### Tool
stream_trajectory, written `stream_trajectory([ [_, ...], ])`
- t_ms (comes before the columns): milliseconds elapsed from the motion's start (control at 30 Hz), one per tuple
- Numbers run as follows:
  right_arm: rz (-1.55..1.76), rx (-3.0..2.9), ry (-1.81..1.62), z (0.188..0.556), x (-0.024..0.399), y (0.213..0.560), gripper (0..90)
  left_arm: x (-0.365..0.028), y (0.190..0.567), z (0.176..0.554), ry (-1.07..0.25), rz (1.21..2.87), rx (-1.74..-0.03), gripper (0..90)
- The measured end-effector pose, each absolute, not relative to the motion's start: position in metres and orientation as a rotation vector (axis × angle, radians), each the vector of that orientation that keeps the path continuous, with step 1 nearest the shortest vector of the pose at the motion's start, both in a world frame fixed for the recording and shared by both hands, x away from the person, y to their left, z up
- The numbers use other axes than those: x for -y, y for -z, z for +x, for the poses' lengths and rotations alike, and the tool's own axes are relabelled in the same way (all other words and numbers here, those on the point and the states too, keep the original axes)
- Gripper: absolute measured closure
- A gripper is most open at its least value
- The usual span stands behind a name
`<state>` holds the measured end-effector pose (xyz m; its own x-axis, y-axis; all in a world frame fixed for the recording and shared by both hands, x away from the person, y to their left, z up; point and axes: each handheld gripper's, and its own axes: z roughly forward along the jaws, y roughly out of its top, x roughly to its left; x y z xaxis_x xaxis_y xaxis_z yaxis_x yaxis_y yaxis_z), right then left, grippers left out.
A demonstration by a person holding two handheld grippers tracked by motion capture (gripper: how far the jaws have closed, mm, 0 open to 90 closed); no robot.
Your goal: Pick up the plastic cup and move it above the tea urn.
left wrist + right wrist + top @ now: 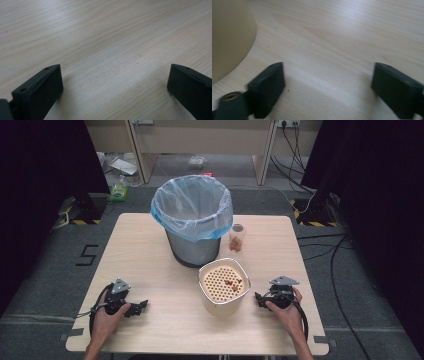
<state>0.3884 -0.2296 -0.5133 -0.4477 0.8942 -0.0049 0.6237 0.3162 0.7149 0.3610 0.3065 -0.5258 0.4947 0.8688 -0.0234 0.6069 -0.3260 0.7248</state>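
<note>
Two claws spread wide and empty on your desk (150, 250), left claw (141, 307) apart, right claw (258, 298) beside the cream strainer tub (223, 284).

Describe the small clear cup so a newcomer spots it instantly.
Start at the grey bin lined with a blue bag, mid-table. Just right of its base stands a small clear cup holding brown bits. Unlike the cream strainer container nearer the person, it is see-through and narrow.

I find the bin (192, 220) at the desk's (150, 250) far centre, a jar (237, 238) just right of it, and the perforated container (223, 284) before both, between my tools.
</note>
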Motion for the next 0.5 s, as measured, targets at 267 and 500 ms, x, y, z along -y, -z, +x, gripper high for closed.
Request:
stream_trajectory([
  [267,1.354,-2.137,-0.971,0.395,0.235,0.498,16.6,-0.307,0.526,0.361,-0.490,2.055,-1.209,0.0],
  [500,1.345,-2.090,-1.021,0.422,0.232,0.470,21.7,-0.307,0.526,0.361,-0.490,2.056,-1.208,0.0],
])
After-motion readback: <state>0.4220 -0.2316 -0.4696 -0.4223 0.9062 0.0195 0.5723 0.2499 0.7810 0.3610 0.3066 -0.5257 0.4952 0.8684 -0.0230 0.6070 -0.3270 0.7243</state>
